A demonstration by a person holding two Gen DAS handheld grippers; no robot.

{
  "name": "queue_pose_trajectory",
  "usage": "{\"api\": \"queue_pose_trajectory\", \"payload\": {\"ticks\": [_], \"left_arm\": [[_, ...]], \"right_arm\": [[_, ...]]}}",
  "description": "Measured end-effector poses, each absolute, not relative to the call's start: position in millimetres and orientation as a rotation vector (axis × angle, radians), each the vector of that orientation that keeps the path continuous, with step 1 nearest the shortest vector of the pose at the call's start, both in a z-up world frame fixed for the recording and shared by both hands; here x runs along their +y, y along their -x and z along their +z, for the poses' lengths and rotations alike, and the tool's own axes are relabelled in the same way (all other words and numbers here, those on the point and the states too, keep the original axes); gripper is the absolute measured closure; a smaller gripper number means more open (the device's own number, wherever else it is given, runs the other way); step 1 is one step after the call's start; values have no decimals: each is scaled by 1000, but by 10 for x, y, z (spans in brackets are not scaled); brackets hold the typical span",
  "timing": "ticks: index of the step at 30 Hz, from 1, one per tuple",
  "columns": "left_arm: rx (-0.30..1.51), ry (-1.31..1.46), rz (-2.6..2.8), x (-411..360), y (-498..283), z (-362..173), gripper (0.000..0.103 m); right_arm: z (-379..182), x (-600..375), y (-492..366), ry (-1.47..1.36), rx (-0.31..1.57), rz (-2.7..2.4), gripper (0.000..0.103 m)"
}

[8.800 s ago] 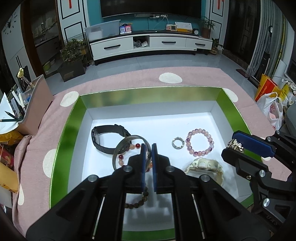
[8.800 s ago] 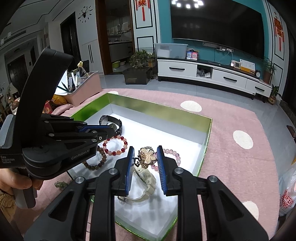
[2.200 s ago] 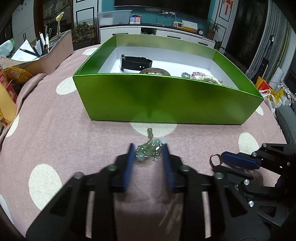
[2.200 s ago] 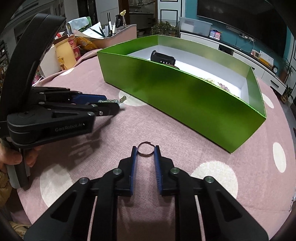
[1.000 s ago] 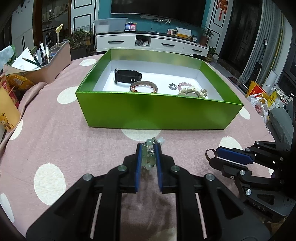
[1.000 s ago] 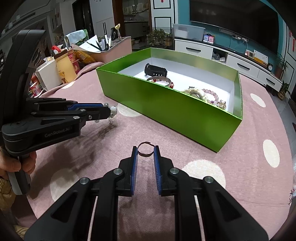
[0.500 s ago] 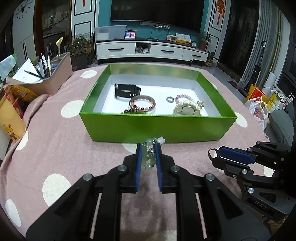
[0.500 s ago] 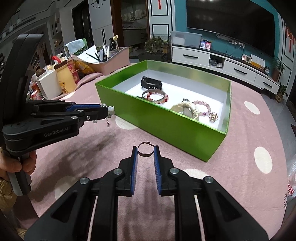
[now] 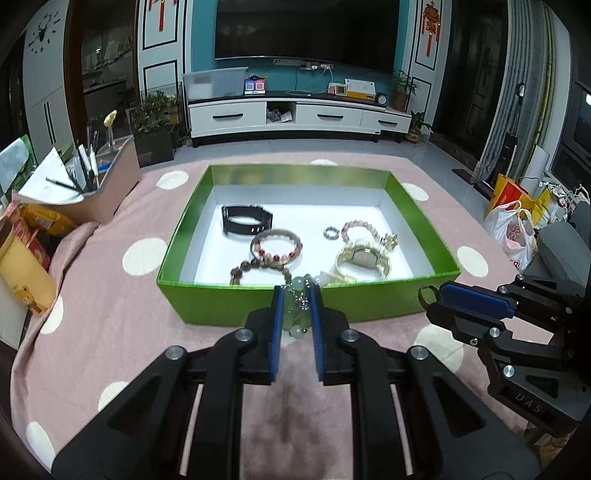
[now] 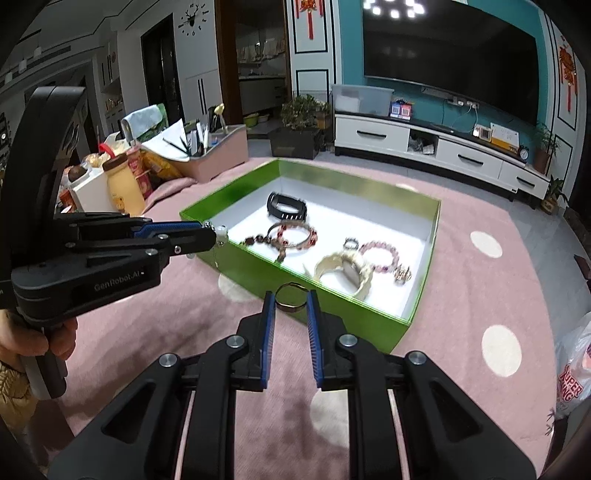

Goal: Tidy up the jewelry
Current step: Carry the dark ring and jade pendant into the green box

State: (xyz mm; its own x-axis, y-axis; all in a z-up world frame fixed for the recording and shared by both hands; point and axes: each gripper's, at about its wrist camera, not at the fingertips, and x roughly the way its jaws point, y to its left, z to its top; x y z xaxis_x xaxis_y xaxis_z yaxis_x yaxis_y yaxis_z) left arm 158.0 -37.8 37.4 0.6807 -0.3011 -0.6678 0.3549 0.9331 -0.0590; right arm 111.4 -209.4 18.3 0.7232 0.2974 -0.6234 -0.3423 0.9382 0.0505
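Fingers of my left gripper pinch a pale green bead bracelet, held just short of the green box on the pink dotted surface. From the right wrist view, my right gripper is closed on a thin dark ring, at the box's near wall; a black watch and cream watch lie inside.

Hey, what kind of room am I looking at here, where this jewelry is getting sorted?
Most likely a home living room. A big wall-mounted TV hangs above a low white media cabinet, with potted plants on the floor. The green box sits on a pink polka-dot tablecloth.
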Motion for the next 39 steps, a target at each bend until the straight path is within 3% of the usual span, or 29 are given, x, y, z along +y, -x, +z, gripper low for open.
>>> {"api": "queue_pose_trajectory", "payload": {"ticks": [18, 39], "left_arm": [[714, -75, -360, -640, -2168, 593, 89], [787, -127, -331, -898, -2785, 273, 89]], "right_arm": [[425, -2296, -1594, 32, 626, 299, 86], [201, -2402, -2195, 4, 699, 263, 86]]}}
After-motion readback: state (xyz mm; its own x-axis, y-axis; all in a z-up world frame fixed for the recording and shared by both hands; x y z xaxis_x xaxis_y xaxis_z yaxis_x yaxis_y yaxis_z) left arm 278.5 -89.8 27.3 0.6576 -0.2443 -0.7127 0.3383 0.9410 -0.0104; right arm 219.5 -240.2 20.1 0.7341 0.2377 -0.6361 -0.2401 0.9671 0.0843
